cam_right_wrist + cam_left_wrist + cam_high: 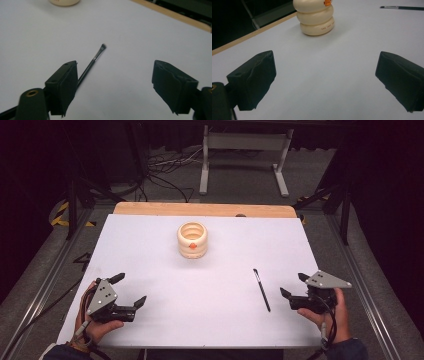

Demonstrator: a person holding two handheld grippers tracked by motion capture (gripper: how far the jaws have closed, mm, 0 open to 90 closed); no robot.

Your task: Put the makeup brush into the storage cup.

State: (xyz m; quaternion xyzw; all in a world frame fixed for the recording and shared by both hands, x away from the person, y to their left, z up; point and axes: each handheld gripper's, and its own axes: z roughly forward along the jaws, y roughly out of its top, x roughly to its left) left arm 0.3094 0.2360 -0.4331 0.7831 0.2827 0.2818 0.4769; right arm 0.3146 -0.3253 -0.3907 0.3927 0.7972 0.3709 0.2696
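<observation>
High view, lower left: left tongs [131, 289] sit low over the white desk [225, 310], held by a hand at the bottom edge, jaws spread wide w/ nothing between them. In the left gripper view the two black jaws stand far apart at the frame's left & right edges, bare desk in the gap; cream ringed pot [315, 17] sits upper centre, orange mark near its top, small red lettering on the lowest ring.

High view, centre: same pot [192, 240] stands upright toward the far side of the desk, well apart from both tongs. Wooden strip [200, 209] runs along the desk's far edge.

Right of centre: thin black brush [261, 290] lies flat on the desk, tip toward the far side, just beside the right tongs [294, 286] but not touching.

Lower right: right tongs also spread, empty. In the right gripper view the brush [93, 62] runs from behind the left-hand jaw up toward frame centre, bristle end uppermost; it's outside the gap.
</observation>
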